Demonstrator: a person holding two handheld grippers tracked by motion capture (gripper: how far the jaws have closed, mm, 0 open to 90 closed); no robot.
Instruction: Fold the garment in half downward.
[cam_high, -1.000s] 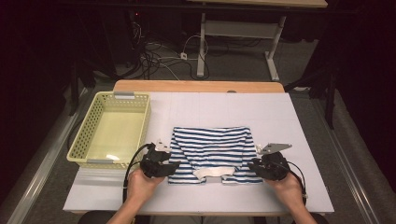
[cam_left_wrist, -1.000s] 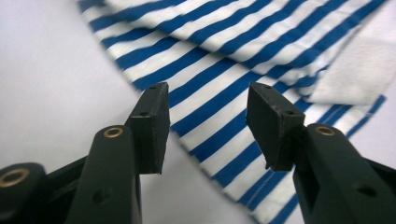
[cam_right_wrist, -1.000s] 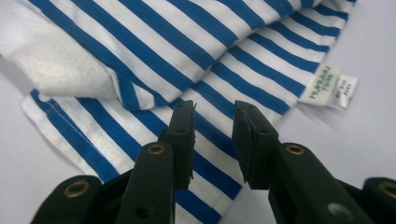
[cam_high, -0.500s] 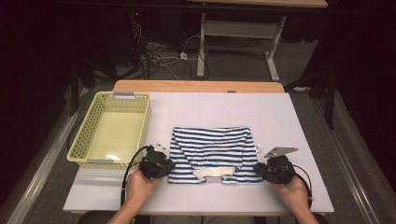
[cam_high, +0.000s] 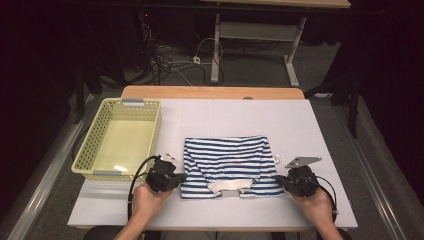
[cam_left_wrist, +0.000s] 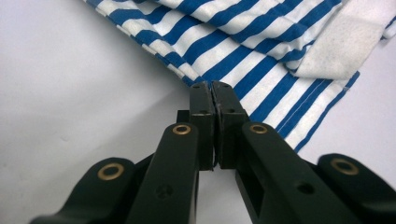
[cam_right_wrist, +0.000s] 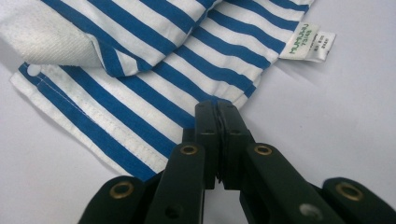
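One striped garment (cam_high: 227, 165), one yellow basket (cam_high: 89, 152) and two grippers are on the table (cam_high: 325, 130). The left gripper (cam_left_wrist: 213, 86) and right gripper (cam_right_wrist: 217, 106), half open before, have just closed, each pinching one garment edge.

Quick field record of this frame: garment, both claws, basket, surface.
garment: blue-and-white striped garment, folded flat on the table, white ribbed band at its near edge
left claw: jaws just closed, shut on the garment's left near edge
right claw: jaws just closed, shut on the garment's right near edge
label: small white tag at the garment's right side
basket: yellow basket, left of the garment, nothing in it
surface: white table
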